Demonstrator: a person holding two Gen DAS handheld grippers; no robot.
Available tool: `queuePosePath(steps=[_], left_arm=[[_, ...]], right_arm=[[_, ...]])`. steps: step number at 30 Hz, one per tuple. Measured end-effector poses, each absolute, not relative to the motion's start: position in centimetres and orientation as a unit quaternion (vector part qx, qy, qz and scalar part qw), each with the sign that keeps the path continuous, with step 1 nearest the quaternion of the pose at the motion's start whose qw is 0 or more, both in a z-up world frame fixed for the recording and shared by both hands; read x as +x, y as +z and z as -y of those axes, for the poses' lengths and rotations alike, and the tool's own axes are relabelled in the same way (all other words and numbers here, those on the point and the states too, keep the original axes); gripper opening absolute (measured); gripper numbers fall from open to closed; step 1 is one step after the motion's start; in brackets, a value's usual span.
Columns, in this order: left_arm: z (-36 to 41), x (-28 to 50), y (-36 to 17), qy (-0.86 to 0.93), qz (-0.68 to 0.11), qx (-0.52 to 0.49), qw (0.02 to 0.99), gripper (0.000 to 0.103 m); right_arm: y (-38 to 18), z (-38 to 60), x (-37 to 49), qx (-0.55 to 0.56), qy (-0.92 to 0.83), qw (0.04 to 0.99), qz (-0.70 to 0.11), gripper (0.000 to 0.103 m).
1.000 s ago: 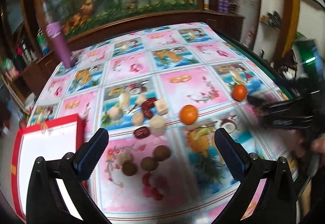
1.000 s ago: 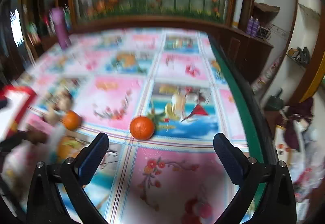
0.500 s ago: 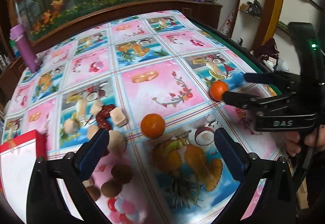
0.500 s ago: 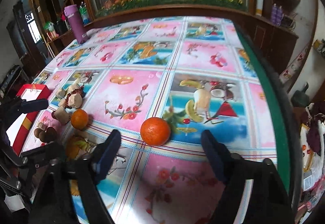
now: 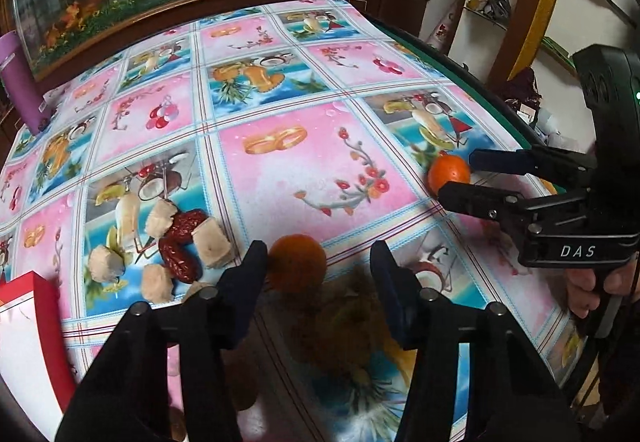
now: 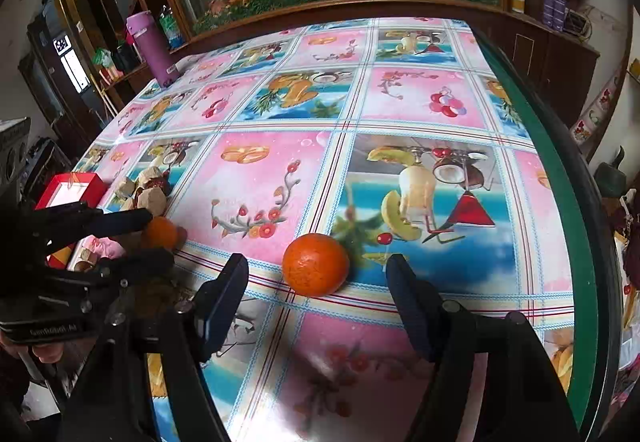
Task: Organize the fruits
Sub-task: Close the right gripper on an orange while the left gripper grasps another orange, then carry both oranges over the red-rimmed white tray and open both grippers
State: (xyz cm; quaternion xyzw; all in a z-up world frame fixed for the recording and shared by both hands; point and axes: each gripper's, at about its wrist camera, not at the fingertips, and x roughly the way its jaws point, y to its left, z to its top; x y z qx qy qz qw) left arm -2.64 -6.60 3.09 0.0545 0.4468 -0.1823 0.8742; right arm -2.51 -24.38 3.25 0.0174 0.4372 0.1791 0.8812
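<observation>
Two oranges lie on the fruit-print tablecloth. My left gripper is open with the nearer orange just ahead between its fingertips, close to the left finger. My right gripper is open around the second orange, which lies at its fingertips. The left view shows that orange between the right gripper's fingers. The right view shows the first orange at the left gripper's tips. Red dates and pale fruit chunks lie to the left.
A red box with a white inside stands at the near left edge, also in the right wrist view. A purple bottle stands at the far left corner. The table's green right edge runs beside the right gripper.
Both grippers have moved forward and down to the oranges. Each orange now lies between or at the fingertips, and the jaws have narrowed somewhat.
</observation>
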Motion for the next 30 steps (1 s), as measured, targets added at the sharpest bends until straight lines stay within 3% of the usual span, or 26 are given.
queuePosePath(steps=[13,16,17,30], left_arm=[[5.3,-2.0,2.4,-0.18,-0.453,0.042,0.872,0.049],[5.4,-2.0,2.3,-0.178,-0.453,0.044,0.872,0.04],[5.4,-2.0,2.3,-0.181,-0.456,0.04,0.871,0.034],[4.6,-3.1,3.5,-0.181,-0.446,0.005,0.877,0.033]], right_arm=[[2.4,23.7,-2.1,0.024,0.183,0.876,-0.445,0.043],[2.4,23.8,-2.1,0.027,0.183,0.877,-0.443,0.036],[2.4,23.8,-2.1,0.028,0.182,0.878,-0.442,0.034],[3.2,23.2,-2.8,0.046,0.191,0.878,-0.437,0.034]])
